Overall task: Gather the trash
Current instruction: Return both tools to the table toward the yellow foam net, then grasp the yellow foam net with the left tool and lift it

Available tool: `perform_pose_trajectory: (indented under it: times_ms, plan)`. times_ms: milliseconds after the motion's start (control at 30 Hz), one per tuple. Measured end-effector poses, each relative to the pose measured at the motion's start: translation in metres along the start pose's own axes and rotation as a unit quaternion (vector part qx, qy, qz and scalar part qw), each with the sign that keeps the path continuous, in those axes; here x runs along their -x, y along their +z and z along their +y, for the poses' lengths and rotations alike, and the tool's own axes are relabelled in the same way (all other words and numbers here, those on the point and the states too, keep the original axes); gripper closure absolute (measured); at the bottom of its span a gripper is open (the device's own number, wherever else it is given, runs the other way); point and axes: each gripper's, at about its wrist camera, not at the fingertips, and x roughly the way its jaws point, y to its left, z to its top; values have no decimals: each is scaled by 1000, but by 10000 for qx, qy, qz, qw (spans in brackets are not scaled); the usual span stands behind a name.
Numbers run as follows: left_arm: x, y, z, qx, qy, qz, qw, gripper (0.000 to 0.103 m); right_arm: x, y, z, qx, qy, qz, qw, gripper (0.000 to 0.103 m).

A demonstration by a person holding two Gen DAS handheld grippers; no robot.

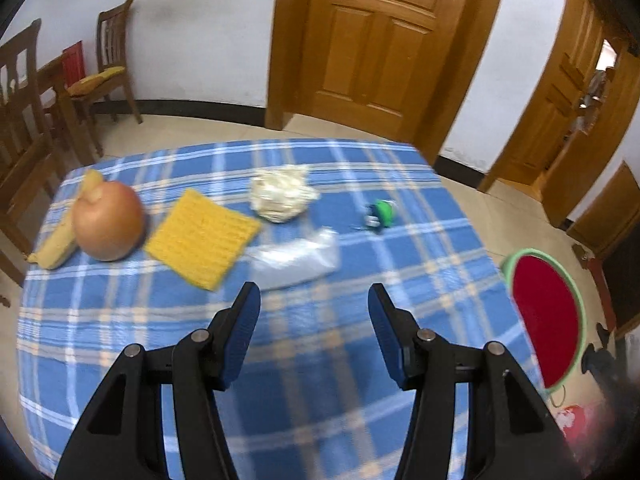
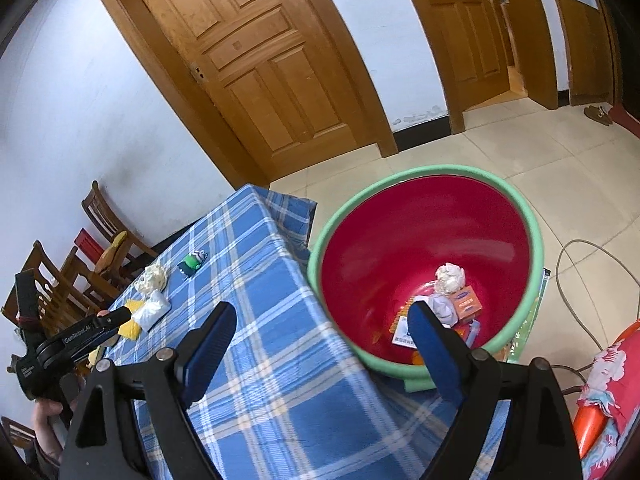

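Observation:
My left gripper [image 1: 314,300] is open and empty above the blue plaid table [image 1: 280,340], just short of a clear plastic bag [image 1: 296,260]. Behind the bag lie a crumpled cream paper ball [image 1: 282,194] and a small green wrapper [image 1: 380,212]. My right gripper [image 2: 320,320] is open and empty, held over the table edge beside the red bin with a green rim [image 2: 424,264]. The bin holds a paper wad [image 2: 450,278], an orange box and other scraps. The bin also shows at the right of the left wrist view [image 1: 548,316].
An onion [image 1: 108,226], a yellow cloth [image 1: 202,236] and a yellowish peel [image 1: 58,240] lie at the table's left. Wooden chairs [image 1: 108,56] stand beyond the left side. Wooden doors line the far wall. A cable [image 2: 580,272] loops on the tiled floor right of the bin.

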Motion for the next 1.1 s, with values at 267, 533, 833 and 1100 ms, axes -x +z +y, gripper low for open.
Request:
perform_pose_trajectory:
  times_ms: [267,533,833,1100]
  plan:
    - [-22,14,49,331,348,-28,9988,47,-18,-5,22,150,-115,157,9997,13]
    - [-49,22,68,358,428,126,9984,37,-32,-12,44,389,-60,309,9987,13]
    - [-71,19,73,236,881,178,9957,35,-43,-18,57,551,3,468,9974,13]
    - [-66,15,69,-12,952,74,9954,65,-45,-19,63,611,49,520,9968,13]
